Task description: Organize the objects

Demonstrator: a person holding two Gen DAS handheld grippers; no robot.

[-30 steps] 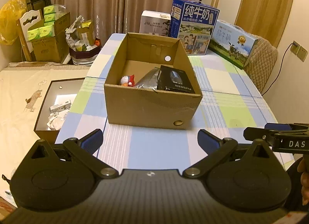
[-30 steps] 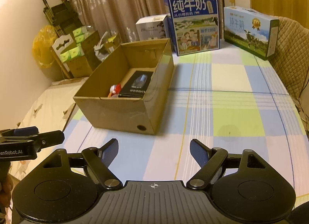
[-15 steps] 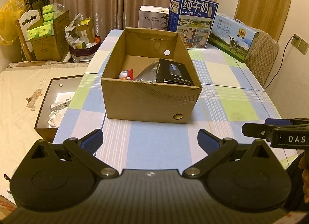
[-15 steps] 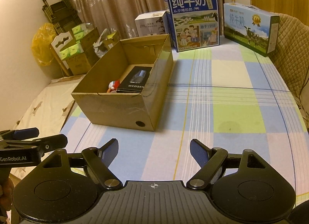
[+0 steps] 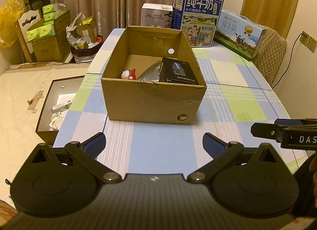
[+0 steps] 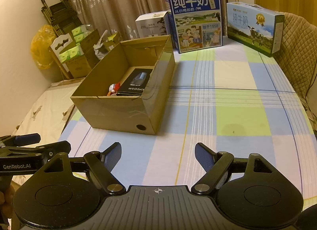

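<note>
The counter point(image 5: 233, 75), spread with a checked cloth of blue, green, lilac and cream, carries an open cardboard box point(image 5: 152, 101) toward its left side. At the far edge stand three cartons: a tall blue milk carton point(image 5: 197, 17) printed 纯牛奶 with a smaller line 从小喝的奶 beneath it, a long pale blue carton point(image 5: 239, 33) lying lengthwise with 纯牛奶, a cow and a gold medal, and a white box point(image 5: 155, 15) reading "J10" over "HUMIDIFIER", its right part hidden behind the tall carton. Inside the cardboard box, a black package point(image 5: 177, 69) leans against the right wall; its lettering faces away and seems to read "FLYCO", though in the right wrist view the first letter is cut off by the box rim. Beside it lies a crinkled silver pouch point(image 5: 148, 74), half covered by the black package, and a small red, white and blue toy figure point(image 5: 128, 74) too small to make out in detail. The left claw point(image 5: 154, 145) hovers over the near edge of the counter, its blue pads spread wide and holding nothing. The right claw point(image 6: 158, 155) hangs over the counter likewise, wide apart and empty; its side arm shows in the left view with "DAS" cut off at the frame, while the left one's arm in the right view reads "GenRobot.AI". Left of the counter, on a bed, a dark tray box point(image 5: 47, 99) holds small white packets whose print is illegible.
</note>
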